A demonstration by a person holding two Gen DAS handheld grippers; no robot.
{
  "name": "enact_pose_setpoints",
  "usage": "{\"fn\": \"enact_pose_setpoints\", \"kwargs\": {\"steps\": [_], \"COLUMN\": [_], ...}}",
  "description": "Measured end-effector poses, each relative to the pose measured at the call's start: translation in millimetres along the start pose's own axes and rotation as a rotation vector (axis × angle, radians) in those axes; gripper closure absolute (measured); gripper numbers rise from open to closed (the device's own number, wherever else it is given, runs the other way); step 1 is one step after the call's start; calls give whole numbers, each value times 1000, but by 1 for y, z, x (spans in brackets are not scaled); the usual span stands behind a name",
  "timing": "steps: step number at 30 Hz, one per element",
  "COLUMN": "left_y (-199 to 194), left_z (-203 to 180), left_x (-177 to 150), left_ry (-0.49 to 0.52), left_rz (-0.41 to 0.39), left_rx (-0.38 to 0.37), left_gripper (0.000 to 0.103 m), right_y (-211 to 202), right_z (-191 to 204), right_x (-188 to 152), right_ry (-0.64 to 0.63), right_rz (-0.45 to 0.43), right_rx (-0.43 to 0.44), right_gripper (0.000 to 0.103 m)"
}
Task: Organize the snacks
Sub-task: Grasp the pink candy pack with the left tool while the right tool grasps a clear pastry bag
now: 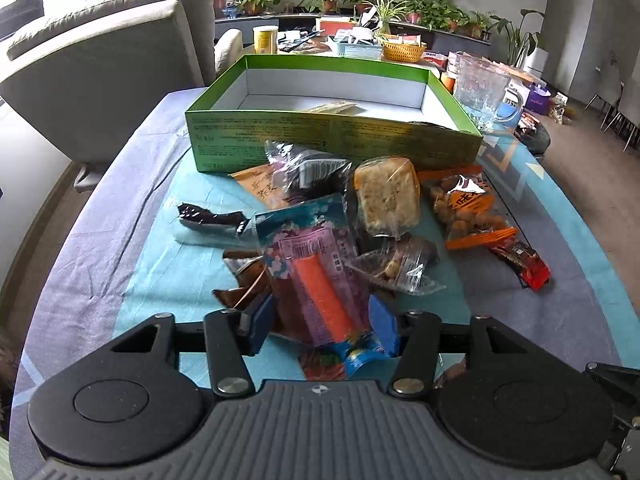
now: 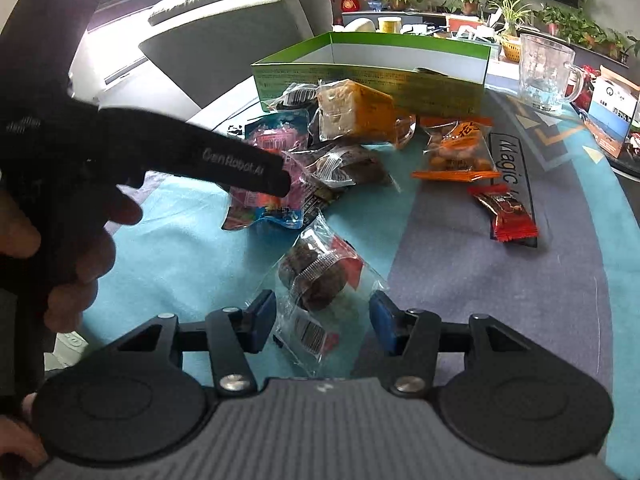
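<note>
A pile of wrapped snacks lies in front of an open green box (image 1: 332, 140). My left gripper (image 1: 322, 326) is open, its blue pads on either side of a pink and blue packet with an orange stick (image 1: 320, 288). My right gripper (image 2: 322, 322) is open around a clear-wrapped dark round snack (image 2: 316, 280) lying on the cloth. The same pink packet (image 2: 272, 144) shows in the right wrist view under the left gripper's body (image 2: 224, 160). The green box (image 2: 372, 76) holds a pale packet (image 1: 332, 108).
A cake slice (image 1: 386, 196), an orange peanut bag (image 1: 468, 208) and a red bar (image 1: 524, 260) lie around the pile. A glass mug (image 1: 484, 88) stands right of the box. A grey sofa (image 1: 104, 60) is at left, a cluttered table behind.
</note>
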State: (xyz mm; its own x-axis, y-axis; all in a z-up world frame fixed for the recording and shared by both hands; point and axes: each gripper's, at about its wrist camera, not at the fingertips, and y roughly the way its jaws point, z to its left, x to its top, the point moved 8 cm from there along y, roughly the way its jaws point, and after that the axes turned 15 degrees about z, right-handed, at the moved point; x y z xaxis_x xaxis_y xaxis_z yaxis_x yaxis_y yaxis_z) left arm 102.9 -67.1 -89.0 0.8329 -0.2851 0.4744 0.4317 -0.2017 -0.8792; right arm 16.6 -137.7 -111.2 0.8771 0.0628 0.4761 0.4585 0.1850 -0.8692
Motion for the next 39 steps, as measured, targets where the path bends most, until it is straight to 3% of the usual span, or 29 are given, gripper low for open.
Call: {"fn": "enact_pose_setpoints", "kwargs": {"steps": [10,13,17,18,20,21,22,24,27,28,30,39], "left_y": [12,20,14,10,-2,-8,-13,-19,-19,-17,-11,4], "left_z": [-15,-15,-10,-9,-7,-7,-6,-4,-1,0,1,0], "left_x": [7,5,4,5,7,8,10,10,8,7,4,-4], "left_ry": [46,61,45,38,39,40,48,43,47,41,22,-10], "left_rz": [10,29,-17,-29,-63,-71,-80,-78,-67,-57,-30,54], "left_rx": [94,111,98,88,63,64,59,22,29,36,32,27], "left_gripper": [40,42,50,52,67,88,95,95,92,88,71,67], "right_y": [-4,-3,-5,-5,-6,-8,-10,-13,-16,-16,-15,-12], "right_z": [-11,-14,-18,-19,-21,-23,-25,-28,-31,-31,-32,-34], "right_x": [-2,-1,0,0,0,1,2,4,6,6,6,6], "right_ry": [8,17,40,45,48,54,66,81,90,91,94,106], "right_rz": [-28,-35,-46,-52,-63,-73,-81,-91,-99,-97,-94,-74], "right_rx": [6,11,13,13,7,6,7,11,-2,-4,-4,1], "right_gripper": [69,69,70,70,70,70,70,70,70,70,70,69]}}
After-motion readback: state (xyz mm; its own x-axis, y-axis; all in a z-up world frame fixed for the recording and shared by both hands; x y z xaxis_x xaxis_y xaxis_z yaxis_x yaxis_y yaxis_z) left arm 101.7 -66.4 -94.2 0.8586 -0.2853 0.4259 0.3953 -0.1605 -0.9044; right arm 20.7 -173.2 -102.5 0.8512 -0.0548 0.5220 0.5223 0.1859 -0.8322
